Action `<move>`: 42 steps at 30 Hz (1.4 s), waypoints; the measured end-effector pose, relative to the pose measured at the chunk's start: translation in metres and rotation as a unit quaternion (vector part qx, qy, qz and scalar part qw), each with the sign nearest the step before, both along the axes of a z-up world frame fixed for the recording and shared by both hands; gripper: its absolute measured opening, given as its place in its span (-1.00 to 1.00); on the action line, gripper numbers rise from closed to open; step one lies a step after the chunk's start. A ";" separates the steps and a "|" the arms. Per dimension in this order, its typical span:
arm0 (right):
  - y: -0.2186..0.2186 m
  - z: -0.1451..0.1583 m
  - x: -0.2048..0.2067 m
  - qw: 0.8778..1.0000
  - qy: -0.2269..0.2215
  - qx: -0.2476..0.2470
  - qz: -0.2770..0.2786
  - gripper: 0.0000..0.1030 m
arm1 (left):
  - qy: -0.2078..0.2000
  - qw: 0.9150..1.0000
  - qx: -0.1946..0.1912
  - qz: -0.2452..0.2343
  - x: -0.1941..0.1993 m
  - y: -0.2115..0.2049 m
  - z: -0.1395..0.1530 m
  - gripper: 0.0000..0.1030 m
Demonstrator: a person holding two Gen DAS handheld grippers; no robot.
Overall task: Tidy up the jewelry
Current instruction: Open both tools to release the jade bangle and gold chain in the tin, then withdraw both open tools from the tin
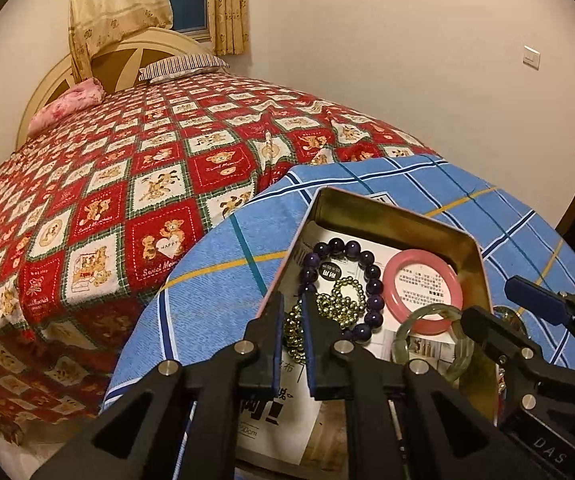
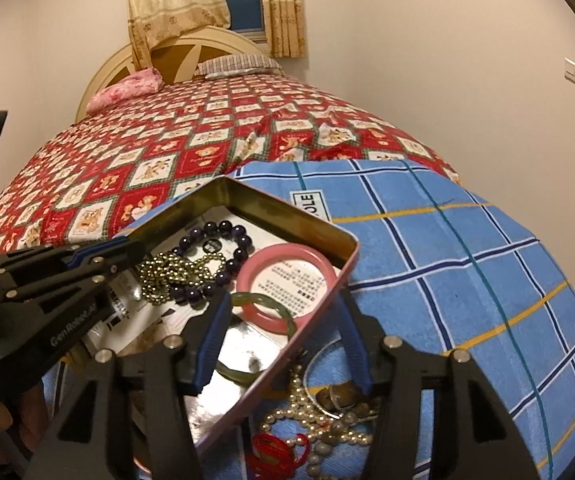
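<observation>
The right gripper (image 2: 283,340) stands released over the stiff, slippery green bangle (image 2: 265,306); grip its rim.

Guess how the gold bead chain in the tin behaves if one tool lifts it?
The gold bead chain lies in loose tangled loops, so it likely goes floppy and dangles. It overlaps the purple bead bracelet, so it may snag and drag that. The small round beads look slippery.
</observation>
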State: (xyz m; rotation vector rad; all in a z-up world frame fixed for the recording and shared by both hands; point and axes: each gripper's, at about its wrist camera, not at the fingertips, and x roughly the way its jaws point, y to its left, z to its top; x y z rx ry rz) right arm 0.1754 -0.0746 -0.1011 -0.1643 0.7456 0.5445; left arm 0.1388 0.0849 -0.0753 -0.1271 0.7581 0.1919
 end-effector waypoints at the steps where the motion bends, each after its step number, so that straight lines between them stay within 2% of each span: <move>1: 0.000 0.000 -0.001 1.000 0.000 0.001 0.000 0.09 | -0.003 1.000 -0.007 -0.001 0.000 0.001 0.001 -0.78; 4: -0.001 0.001 -0.002 1.000 -0.001 0.000 0.003 0.09 | -0.007 1.000 -0.024 -0.008 -0.001 0.002 0.003 -0.60; 8: -0.002 0.002 -0.004 1.000 -0.002 0.003 0.005 0.09 | -0.024 0.999 -0.031 -0.022 -0.005 -0.003 0.008 -0.19; 10: -0.004 0.003 -0.005 1.000 -0.002 0.006 0.005 0.09 | -0.030 0.999 -0.006 -0.012 -0.007 -0.008 0.013 -0.03; 11: -0.005 0.003 -0.006 1.000 -0.002 0.007 0.005 0.10 | -0.032 0.999 0.008 -0.003 -0.008 -0.009 0.015 0.18; 12: -0.005 0.004 -0.006 1.000 -0.002 0.008 0.004 0.10 | -0.035 0.999 0.018 0.007 -0.010 -0.009 0.017 0.30; 19: -0.011 0.002 -0.008 1.000 0.003 0.010 0.002 0.10 | -0.041 0.998 0.020 0.035 -0.018 0.001 0.026 0.32; 29: -0.032 0.002 -0.013 1.000 0.009 0.015 -0.013 0.12 | -0.036 0.999 0.023 0.034 -0.034 -0.006 0.015 0.32; 36: -0.066 -0.005 -0.030 0.999 0.014 -0.003 -0.033 0.19 | -0.016 0.999 0.021 0.034 -0.051 -0.016 0.001 0.32; 42: -0.096 -0.016 -0.041 0.998 0.029 -0.011 -0.059 0.20 | -0.026 0.998 0.036 0.045 -0.069 -0.030 -0.002 0.32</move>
